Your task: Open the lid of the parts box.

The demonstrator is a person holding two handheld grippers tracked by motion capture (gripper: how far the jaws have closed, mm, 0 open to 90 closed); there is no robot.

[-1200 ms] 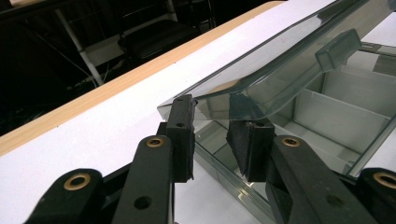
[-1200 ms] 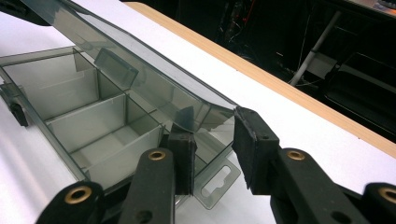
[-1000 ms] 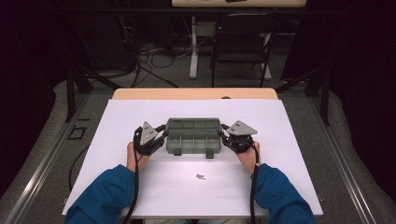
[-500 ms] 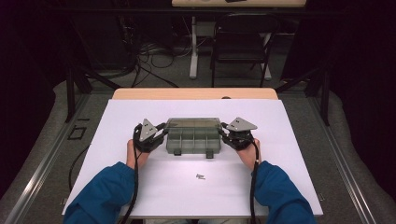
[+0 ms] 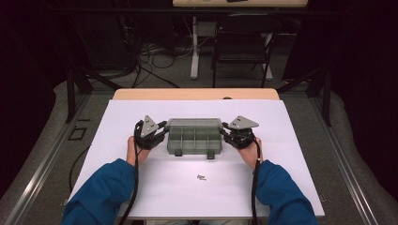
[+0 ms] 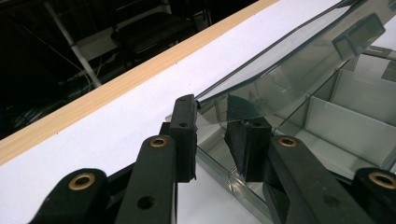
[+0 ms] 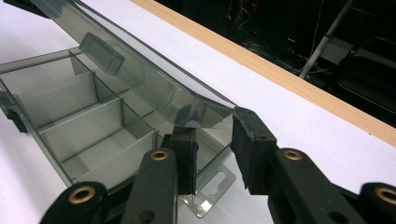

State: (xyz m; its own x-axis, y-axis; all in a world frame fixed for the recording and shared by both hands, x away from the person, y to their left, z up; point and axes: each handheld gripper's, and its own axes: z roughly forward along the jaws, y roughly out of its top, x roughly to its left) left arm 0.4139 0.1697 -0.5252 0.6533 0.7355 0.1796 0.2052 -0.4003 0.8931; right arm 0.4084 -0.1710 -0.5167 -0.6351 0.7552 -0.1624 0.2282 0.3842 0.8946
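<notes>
A clear grey compartment box (image 5: 194, 137) sat at the centre of the high view, on the white sheet (image 5: 291, 154) covering the table (image 5: 197, 94). Its lid (image 6: 299, 70) was raised partway, tilted up from the far edge, with the dividers inside visible beneath it.

The left tool (image 5: 155, 132) was at the left end of the box. In the left gripper view its two jaws stood a narrow gap apart, one on each side of the lid's corner edge; the left tool (image 6: 212, 140) appeared to be pinching that edge, though firm contact on both pads could not be confirmed.

The right tool (image 5: 230, 132) was at the right end of the box. In the right gripper view the right tool (image 7: 212, 149) had its jaws likewise narrow, straddling the opposite lid corner; the left-hand jaw sat under the lid (image 7: 154, 88) edge and the right-hand jaw just outside it. A hang tab (image 7: 210, 196) projected from the box end below the jaws.

A small dark item (image 5: 202, 177), too small to identify, lay on the sheet at the lower centre of the high view, well apart from the box. Both forearms in blue sleeves (image 5: 101, 192) entered from the bottom of that frame.
</notes>
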